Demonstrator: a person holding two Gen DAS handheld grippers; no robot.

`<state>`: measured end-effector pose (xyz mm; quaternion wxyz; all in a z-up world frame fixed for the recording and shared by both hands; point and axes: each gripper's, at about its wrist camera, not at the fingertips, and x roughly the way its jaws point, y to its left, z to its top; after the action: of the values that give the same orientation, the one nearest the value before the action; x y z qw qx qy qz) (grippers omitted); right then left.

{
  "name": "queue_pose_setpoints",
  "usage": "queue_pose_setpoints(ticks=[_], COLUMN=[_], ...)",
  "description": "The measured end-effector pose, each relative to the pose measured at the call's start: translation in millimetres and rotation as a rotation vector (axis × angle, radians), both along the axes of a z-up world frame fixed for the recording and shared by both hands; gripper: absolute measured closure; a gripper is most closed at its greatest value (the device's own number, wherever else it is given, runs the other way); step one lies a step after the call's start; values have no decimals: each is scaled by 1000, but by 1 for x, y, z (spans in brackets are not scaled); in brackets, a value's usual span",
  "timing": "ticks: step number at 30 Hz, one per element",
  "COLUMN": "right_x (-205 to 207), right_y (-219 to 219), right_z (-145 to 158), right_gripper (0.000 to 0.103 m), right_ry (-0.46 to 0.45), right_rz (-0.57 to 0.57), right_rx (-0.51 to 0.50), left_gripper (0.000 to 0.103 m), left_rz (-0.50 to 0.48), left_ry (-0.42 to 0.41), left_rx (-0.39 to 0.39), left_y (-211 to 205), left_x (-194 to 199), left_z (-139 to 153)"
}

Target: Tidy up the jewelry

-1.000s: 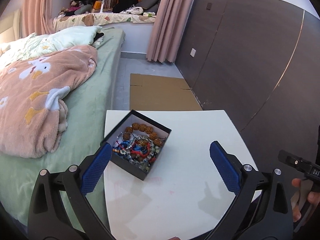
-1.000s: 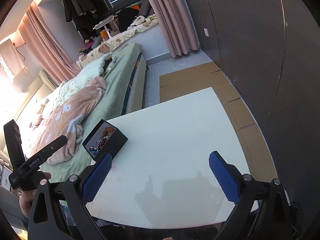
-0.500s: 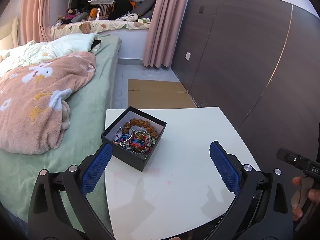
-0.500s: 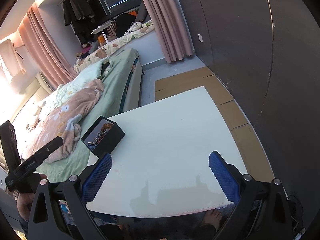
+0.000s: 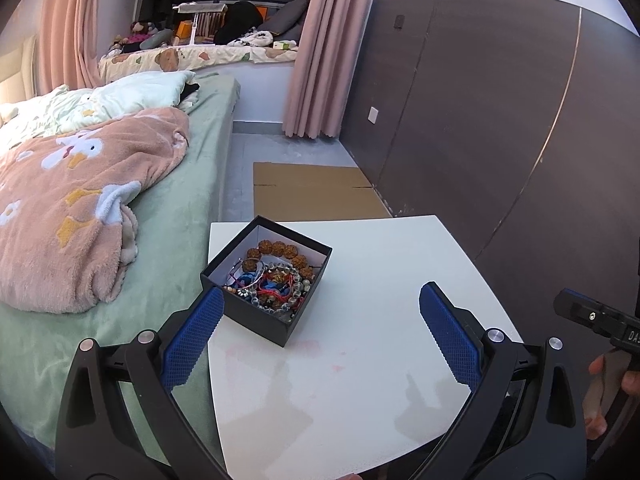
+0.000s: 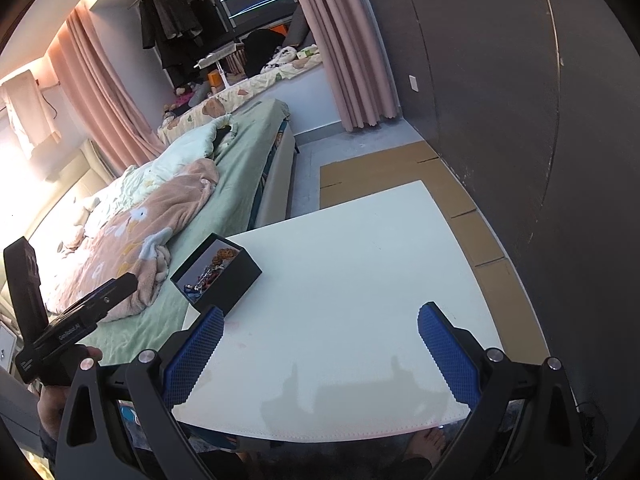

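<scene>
A black open box stands near the left edge of the white table. Inside it lies a tangle of jewelry: brown bead bracelets, red cords and small beaded strands. My left gripper is open, held above the table's near part, with its left blue pad close to the box's near corner. My right gripper is open too, above the table's near edge, well right of the box. Neither holds anything.
A bed with a pink blanket butts against the table's left side. A dark panelled wall runs along the right. Flat cardboard lies on the floor beyond the table. A bare foot shows under the near edge.
Both grippers have drawn back and risen a little; the box now looks smaller and farther in both views. Both stay open.
</scene>
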<state>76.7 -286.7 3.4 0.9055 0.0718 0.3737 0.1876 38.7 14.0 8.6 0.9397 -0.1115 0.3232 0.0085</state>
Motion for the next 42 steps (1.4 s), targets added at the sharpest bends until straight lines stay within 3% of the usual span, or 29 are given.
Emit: queue_pose_setpoints(ticks=[17, 42], right_x=[0, -1], right_y=[2, 4], right_z=[5, 5], right_gripper=[8, 8], right_ry=[-12, -14], right_rz=[-33, -28], right_rx=[-45, -56], left_gripper=[5, 5], left_rz=[-27, -30], left_ry=[6, -19], left_rx=[45, 41], left_y=[-11, -13], left_x=[3, 0], left_z=[-1, 7])
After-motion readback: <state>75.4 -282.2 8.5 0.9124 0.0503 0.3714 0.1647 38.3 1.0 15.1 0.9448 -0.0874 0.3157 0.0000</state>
